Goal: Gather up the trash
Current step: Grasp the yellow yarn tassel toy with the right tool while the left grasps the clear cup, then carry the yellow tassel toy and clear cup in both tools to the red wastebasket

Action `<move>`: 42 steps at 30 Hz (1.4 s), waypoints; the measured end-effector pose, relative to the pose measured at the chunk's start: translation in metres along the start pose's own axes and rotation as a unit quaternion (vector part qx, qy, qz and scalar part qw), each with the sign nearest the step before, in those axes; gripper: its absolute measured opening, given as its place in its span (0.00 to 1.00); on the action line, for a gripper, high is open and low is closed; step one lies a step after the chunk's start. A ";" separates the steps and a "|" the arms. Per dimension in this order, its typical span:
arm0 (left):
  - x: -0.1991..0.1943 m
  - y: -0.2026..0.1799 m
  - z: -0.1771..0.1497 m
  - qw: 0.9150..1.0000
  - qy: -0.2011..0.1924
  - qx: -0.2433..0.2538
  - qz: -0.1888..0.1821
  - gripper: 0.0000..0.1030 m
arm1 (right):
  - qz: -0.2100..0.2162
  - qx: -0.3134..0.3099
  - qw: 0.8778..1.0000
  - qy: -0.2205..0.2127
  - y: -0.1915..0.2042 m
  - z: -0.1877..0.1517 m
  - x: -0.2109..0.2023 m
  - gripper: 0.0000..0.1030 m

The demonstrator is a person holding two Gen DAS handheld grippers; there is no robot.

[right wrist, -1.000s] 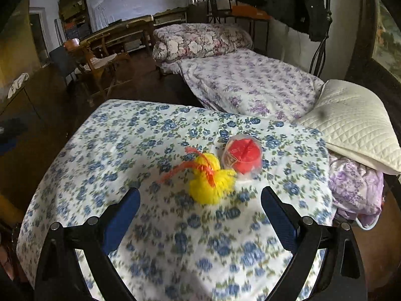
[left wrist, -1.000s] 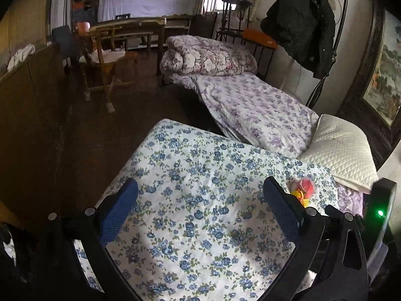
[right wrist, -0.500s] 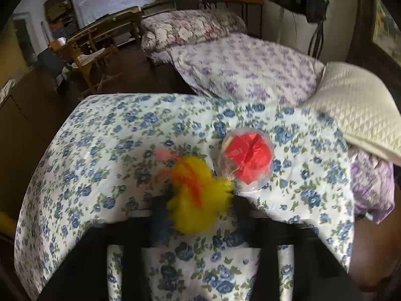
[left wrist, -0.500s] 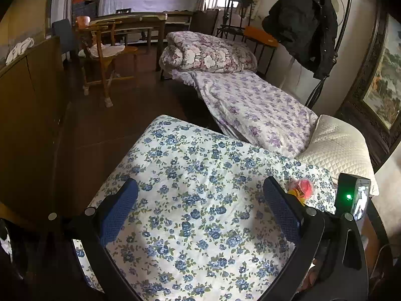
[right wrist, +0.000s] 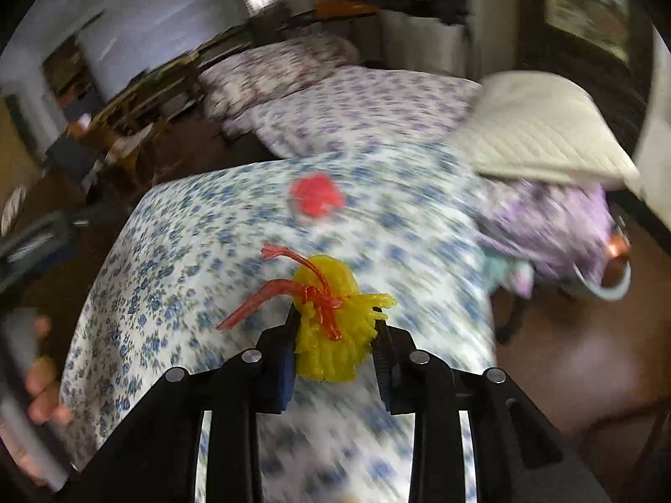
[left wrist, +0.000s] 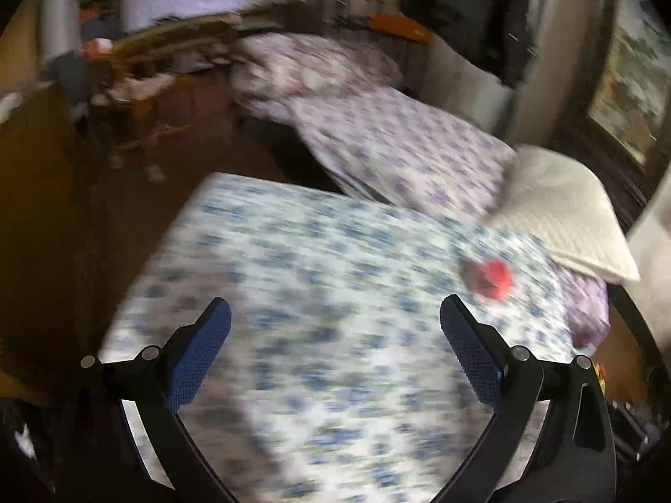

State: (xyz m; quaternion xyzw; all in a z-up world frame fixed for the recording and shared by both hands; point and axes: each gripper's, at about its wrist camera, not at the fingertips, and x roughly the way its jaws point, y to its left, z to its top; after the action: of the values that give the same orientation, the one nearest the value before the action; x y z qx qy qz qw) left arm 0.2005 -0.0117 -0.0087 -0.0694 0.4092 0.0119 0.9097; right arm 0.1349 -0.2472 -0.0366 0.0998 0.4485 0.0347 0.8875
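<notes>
Through the left wrist camera I am seeing my left tongs [left wrist: 335, 327] hanging wide apart with nothing between them over the blurred flower-print surface [left wrist: 293, 272], while the red trash in its clear wrapper [left wrist: 490, 278] is lying near the surface's far right corner, just beside the cream pillow [left wrist: 562, 213]. Through the right wrist camera I am watching my right tongs [right wrist: 333, 337] clamping the yellow trash bundle [right wrist: 335, 331] tied with red string, held above the surface's middle, and the red trash in its clear wrapper [right wrist: 316, 199] is sitting beyond it toward the far edge.
</notes>
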 end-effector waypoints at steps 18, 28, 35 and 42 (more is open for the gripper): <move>0.124 -0.131 -0.002 0.990 0.049 0.133 -0.024 0.93 | 0.039 0.031 0.999 -0.017 -0.031 -0.003 -0.014 0.31; 0.136 -0.138 0.004 0.989 0.042 0.138 -0.040 0.55 | 0.037 0.033 0.999 -0.009 -0.031 -0.004 -0.008 0.32; 0.117 -0.124 0.006 0.992 0.011 0.121 -0.041 0.54 | 0.037 0.035 0.999 -0.009 -0.030 -0.004 -0.008 0.32; 0.082 -0.122 0.005 0.991 -0.002 0.120 -0.054 0.54 | 0.043 0.038 0.998 -0.019 -0.026 -0.004 -0.017 0.32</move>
State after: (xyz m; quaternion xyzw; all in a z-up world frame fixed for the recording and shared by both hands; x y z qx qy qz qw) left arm 0.2682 -0.1352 -0.0530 0.0180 0.4018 -0.0859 0.9115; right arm 0.1208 -0.2749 -0.0311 0.1534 0.4281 0.0539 0.8890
